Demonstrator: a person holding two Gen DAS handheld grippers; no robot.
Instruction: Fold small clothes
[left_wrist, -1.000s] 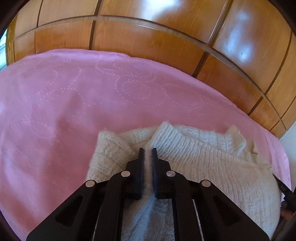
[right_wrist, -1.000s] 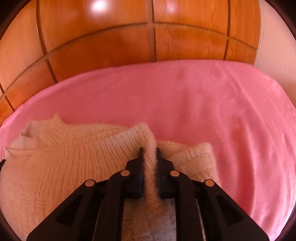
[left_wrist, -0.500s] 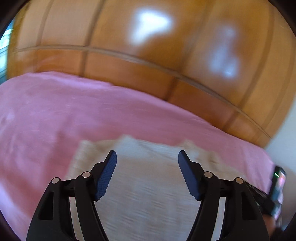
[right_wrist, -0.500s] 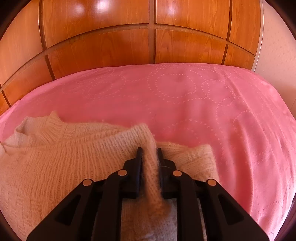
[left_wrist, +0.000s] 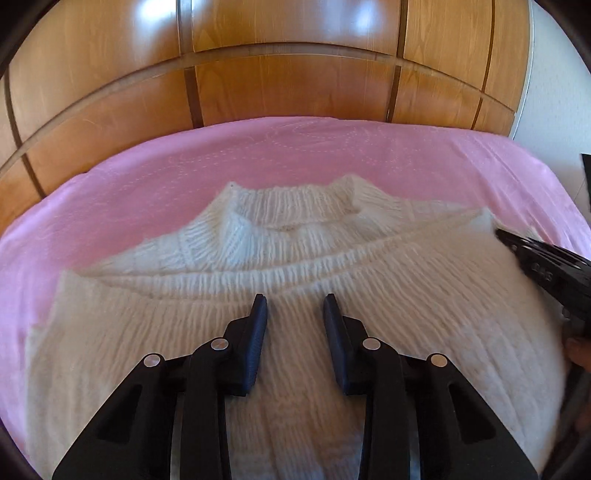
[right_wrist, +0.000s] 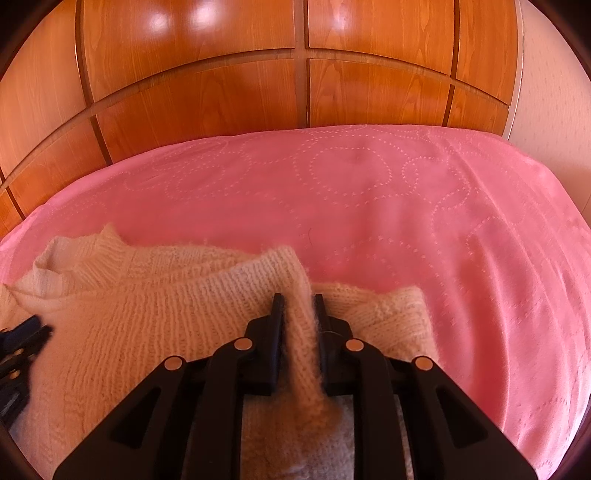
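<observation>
A cream knitted sweater lies on the pink bedspread, its bottom half folded up toward the ribbed collar. My left gripper is open and empty, hovering over the middle of the folded hem. My right gripper is shut on the sweater's folded hem corner at the right side of the sweater. The right gripper's black body shows at the right edge of the left wrist view.
A wooden panelled headboard stands behind the bed. The bedspread stretches to the right of the sweater. A pale wall is at the far right.
My left gripper let go of the hem corner, opened and swung right to the middle of the sweater. My right gripper has kept its hold and hardly moved.
</observation>
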